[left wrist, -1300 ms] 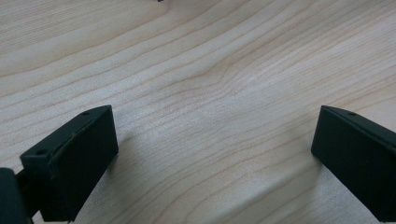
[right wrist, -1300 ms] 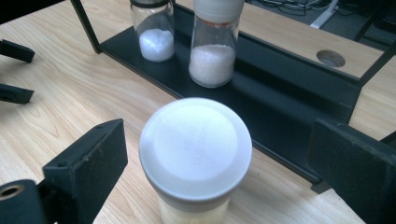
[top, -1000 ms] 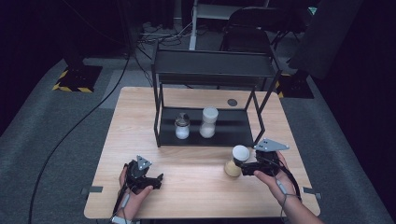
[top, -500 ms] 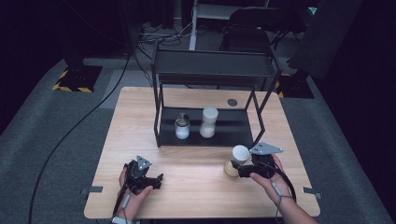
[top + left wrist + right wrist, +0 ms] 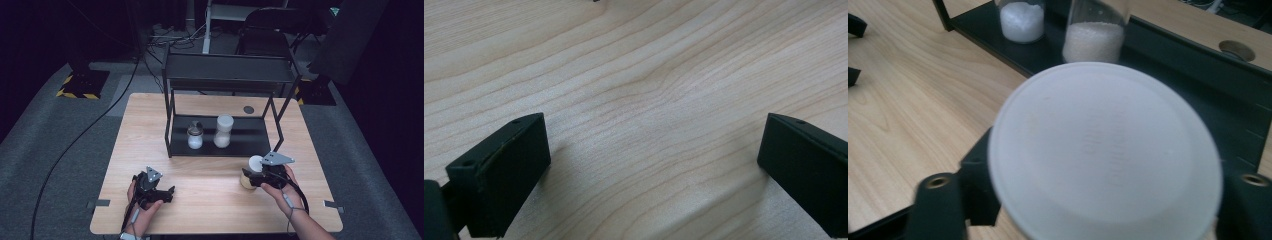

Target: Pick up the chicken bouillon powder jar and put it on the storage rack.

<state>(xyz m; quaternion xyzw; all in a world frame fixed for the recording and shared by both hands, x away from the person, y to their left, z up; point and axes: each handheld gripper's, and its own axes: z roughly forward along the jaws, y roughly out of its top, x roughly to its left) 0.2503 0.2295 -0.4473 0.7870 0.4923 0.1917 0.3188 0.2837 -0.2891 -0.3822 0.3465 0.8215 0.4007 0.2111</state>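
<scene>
A jar with a white lid [image 5: 255, 163] and a tan body stands on the wooden table [image 5: 210, 175] at the front right, just before the black rack. My right gripper [image 5: 251, 178] reaches it from the right; its jaws have just been closing and now press on the jar's sides. In the right gripper view the lid [image 5: 1105, 150] looms between the two black fingers [image 5: 940, 205]. My left gripper [image 5: 167, 192] rests at the front left, open, with bare wood between its fingers [image 5: 499, 170].
A black two-level rack [image 5: 227, 75] stands at the table's middle back. On its lower shelf [image 5: 250, 139] are a small jar [image 5: 195, 135] and a taller jar [image 5: 223, 131], both with white contents. A round grommet [image 5: 248, 109] sits behind the rack.
The right gripper has sunk a little and its jaws have closed onto the white-lidded jar. The left hand has stayed put.
</scene>
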